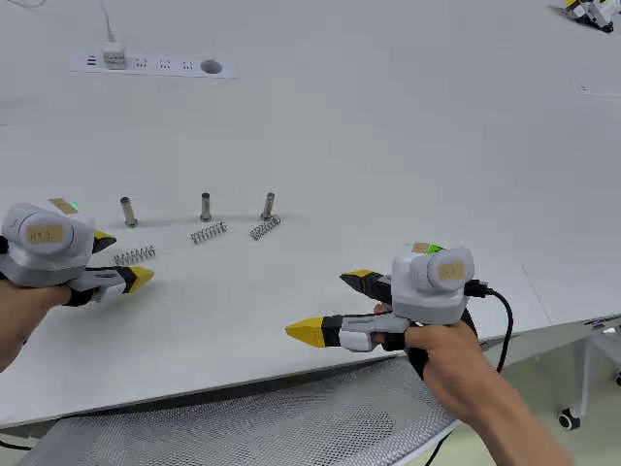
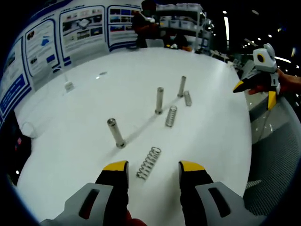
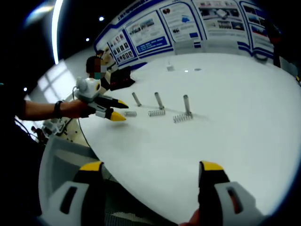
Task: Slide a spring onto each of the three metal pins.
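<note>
Landmark: middle pin [image 1: 206, 207], upright on the white worktop [image 1: 388, 146].
Other pins: left pin [image 1: 129, 212] and right pin [image 1: 268, 206] stand upright, one on each side of the middle pin, all three in one row.
Middle spring [image 1: 209, 233]: lies flat just in front of the middle pin, on the person's side, near its base.
Right spring [image 1: 265, 228]: lies flat, right of the middle pin and slightly nearer the person.
Left spring [image 1: 134, 256]: lies flat, left of the middle pin, nearer the person than the other two springs.
Left gripper [image 1: 121, 258]: left of the middle pin, low over the worktop. Its fingers [image 2: 116, 169] are released and spread on either side of the left spring's near end, with a gap on both sides.
Right gripper [image 1: 325, 305]: well apart from the middle pin, off to the right and toward the person, by the worktop's near edge. Its fingers are spread wide and released, gripping nothing.
Power strip [image 1: 150, 65]: far behind the middle pin, with a white plug in it.
</note>
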Available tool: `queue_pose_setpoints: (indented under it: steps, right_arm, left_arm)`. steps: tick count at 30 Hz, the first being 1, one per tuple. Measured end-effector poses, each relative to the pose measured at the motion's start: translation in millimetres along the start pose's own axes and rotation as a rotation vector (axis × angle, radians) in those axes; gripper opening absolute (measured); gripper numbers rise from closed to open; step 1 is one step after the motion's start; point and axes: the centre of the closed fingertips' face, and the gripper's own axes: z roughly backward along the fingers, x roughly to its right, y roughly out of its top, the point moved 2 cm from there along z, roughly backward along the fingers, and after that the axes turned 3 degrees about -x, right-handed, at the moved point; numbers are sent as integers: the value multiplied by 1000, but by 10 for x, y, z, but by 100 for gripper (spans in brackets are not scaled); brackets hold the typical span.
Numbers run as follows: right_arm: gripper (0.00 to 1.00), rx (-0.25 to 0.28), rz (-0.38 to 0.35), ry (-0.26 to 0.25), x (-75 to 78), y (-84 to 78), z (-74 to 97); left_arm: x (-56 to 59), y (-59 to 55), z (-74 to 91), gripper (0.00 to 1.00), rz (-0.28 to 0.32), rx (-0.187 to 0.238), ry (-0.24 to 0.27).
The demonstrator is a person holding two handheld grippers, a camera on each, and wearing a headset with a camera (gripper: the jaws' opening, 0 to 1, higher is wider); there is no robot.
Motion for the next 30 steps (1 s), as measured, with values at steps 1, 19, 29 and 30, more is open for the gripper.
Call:
queue_pose_setpoints:
  steps: [1,19,29,30]
  right_arm:
    - [83,1,-1,-2,5,-3,9]
    - [83,-10,8,-12,29,-3,52]
    - [83,-5,13,-14,3,14,47]
    - [83,-6,14,-14,1,15,47]
  left_arm:
    - [-3,-10,-11,41,-1,-2,1]
    - [-19,-65,-90,11,-54,-51,45]
    - [-2,-114,-45,10,1,-54,41]
    - [1,-121,-37,10,3,-54,41]
